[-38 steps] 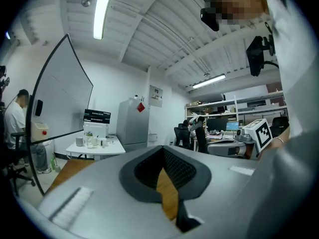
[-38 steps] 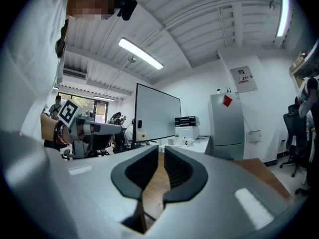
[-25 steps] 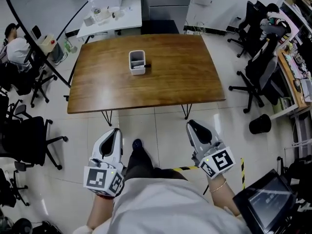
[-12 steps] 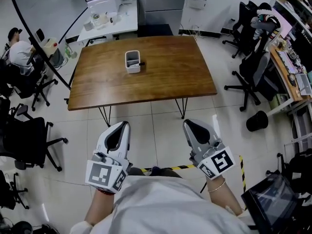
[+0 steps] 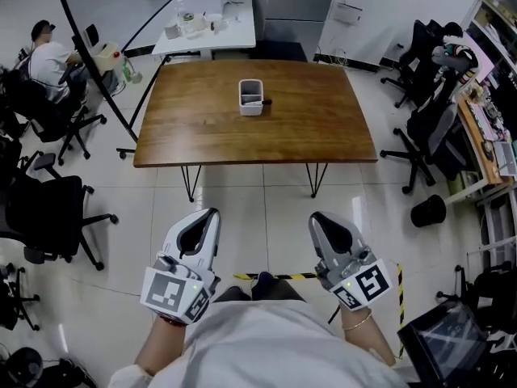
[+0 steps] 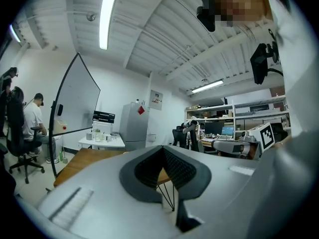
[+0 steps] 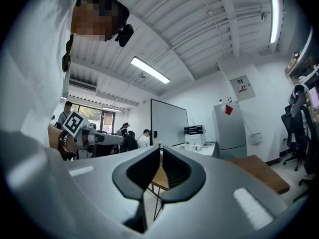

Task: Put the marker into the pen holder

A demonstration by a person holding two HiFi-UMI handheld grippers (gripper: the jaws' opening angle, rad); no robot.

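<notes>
Left tongs [image 5: 199, 221] and right tongs [image 5: 325, 223], both pinched together and empty, hang over bare floor [image 5: 250, 204] well short of the table [image 5: 323, 128], where the marker [image 5: 266, 101] lies just beside the pen holder [image 5: 250, 98], with office chairs [image 5: 48, 217] on either side.

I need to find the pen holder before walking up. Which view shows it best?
The head view: the white pen holder stands in plain sight on the wooden table. Both gripper views catch only parts of the table; the holder doesn't show there.
</notes>
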